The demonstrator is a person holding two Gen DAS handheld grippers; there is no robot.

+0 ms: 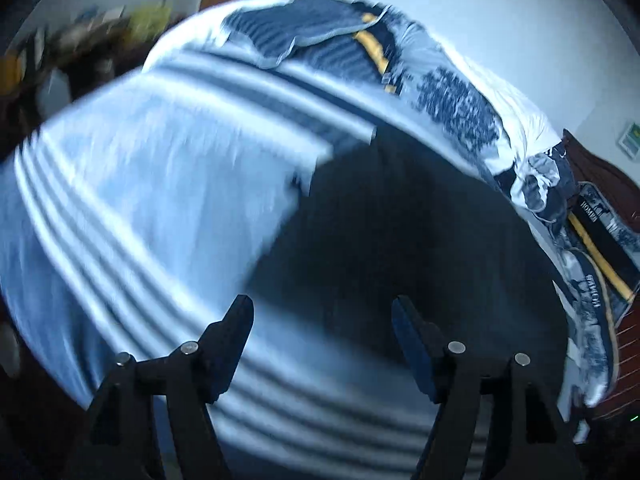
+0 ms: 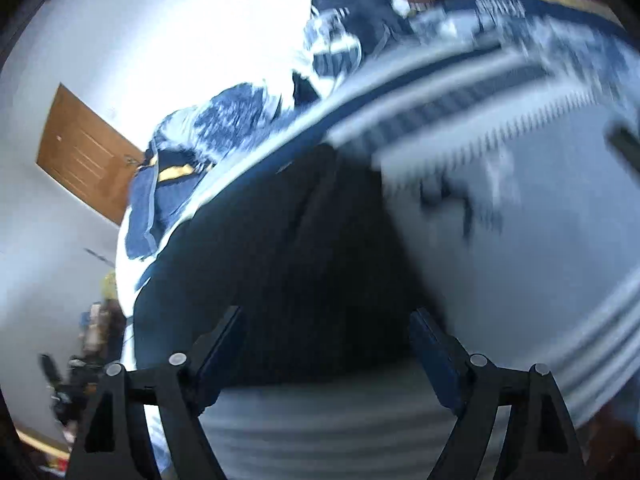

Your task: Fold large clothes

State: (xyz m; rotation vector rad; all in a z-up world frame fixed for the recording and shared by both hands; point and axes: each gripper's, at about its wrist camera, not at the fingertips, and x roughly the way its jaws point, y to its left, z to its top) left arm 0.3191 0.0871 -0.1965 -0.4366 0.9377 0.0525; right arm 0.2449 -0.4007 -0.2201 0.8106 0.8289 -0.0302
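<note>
A dark navy garment (image 1: 400, 220) lies spread flat on a bed with a pale blue striped sheet (image 1: 140, 168). My left gripper (image 1: 322, 312) is open and empty above the garment's near edge, where it meets the sheet. The same garment (image 2: 288, 248) fills the middle of the right wrist view, lying on the striped sheet (image 2: 520, 240). My right gripper (image 2: 326, 322) is open and empty just above the garment's near part. Both views are motion-blurred.
A crumpled blue, white and yellow patterned quilt (image 1: 340, 36) is bunched along the bed's far side and also shows in the right wrist view (image 2: 224, 120). A wooden door (image 2: 84, 152) stands in the white wall. Clutter (image 1: 72, 40) sits beside the bed.
</note>
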